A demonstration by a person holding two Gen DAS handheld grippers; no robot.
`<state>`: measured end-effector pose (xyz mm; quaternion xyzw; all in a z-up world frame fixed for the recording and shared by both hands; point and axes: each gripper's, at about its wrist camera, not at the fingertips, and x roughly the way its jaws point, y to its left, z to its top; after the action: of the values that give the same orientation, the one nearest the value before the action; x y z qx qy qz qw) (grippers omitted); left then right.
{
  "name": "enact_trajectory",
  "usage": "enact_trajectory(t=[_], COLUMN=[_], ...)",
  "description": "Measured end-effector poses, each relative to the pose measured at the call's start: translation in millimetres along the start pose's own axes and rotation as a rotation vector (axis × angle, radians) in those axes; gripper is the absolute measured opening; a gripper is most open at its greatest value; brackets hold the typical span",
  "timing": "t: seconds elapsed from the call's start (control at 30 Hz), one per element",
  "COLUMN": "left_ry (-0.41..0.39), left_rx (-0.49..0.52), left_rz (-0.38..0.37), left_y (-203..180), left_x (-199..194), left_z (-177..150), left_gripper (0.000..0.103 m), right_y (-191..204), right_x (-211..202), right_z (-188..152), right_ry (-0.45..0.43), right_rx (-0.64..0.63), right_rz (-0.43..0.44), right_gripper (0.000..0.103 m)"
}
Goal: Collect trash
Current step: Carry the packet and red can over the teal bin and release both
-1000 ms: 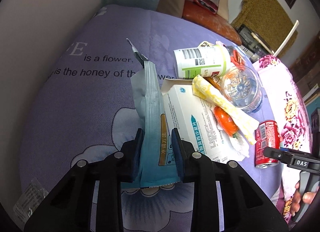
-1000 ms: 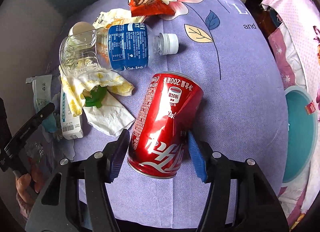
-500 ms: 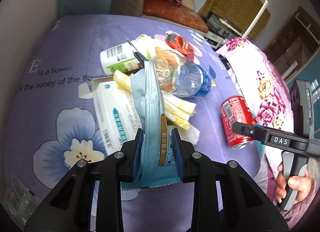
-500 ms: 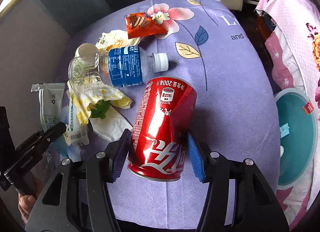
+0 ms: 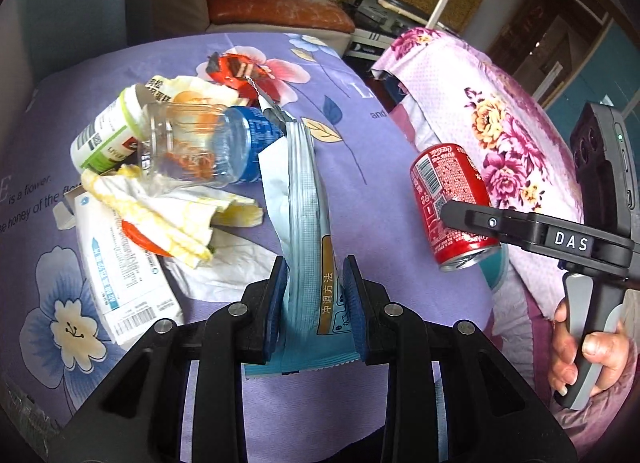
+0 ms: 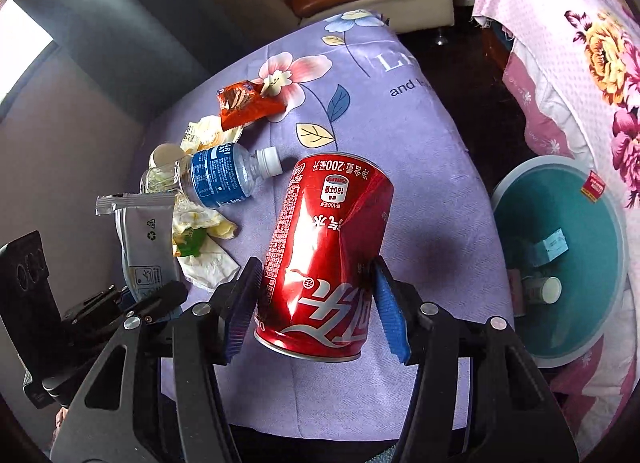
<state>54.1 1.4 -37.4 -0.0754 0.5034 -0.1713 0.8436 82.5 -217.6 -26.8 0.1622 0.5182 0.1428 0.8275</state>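
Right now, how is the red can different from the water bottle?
The red can is off the bed, squeezed in the right gripper; the water bottle lies on its side on the purple cover. The can is red metal and dented; the bottle is clear plastic with a blue label and a white cap. Nothing touches the can but the pads, while the bottle rests among wrappers. Both are drink containers, likely trash to collect.

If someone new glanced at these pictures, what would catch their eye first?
Probably the dented red can clamped in the right gripper, above the purple floral cloth. Next, the blue sachet pinched in the left gripper, beside the trash heap around a clear bottle.
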Motion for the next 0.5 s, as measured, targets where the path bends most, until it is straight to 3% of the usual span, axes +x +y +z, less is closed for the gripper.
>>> enact_trajectory(t=[0.2,0.5], left_ry=[0.045,0.099], left_rx=[0.065,0.24], left_rz=[-0.01,-0.041], left_y=[-39,-127], left_x=[23,62], left_z=[6,20], left_gripper=[0.03,0.03], right_y=[-38,-125], right_x=[-24,-63], right_z=[-3,-17], right_ry=[-0.057,-0.136], right_rx=[0.064,0.208], right_rz=[0.002,-0.056], right_gripper=[0.053,0.053])
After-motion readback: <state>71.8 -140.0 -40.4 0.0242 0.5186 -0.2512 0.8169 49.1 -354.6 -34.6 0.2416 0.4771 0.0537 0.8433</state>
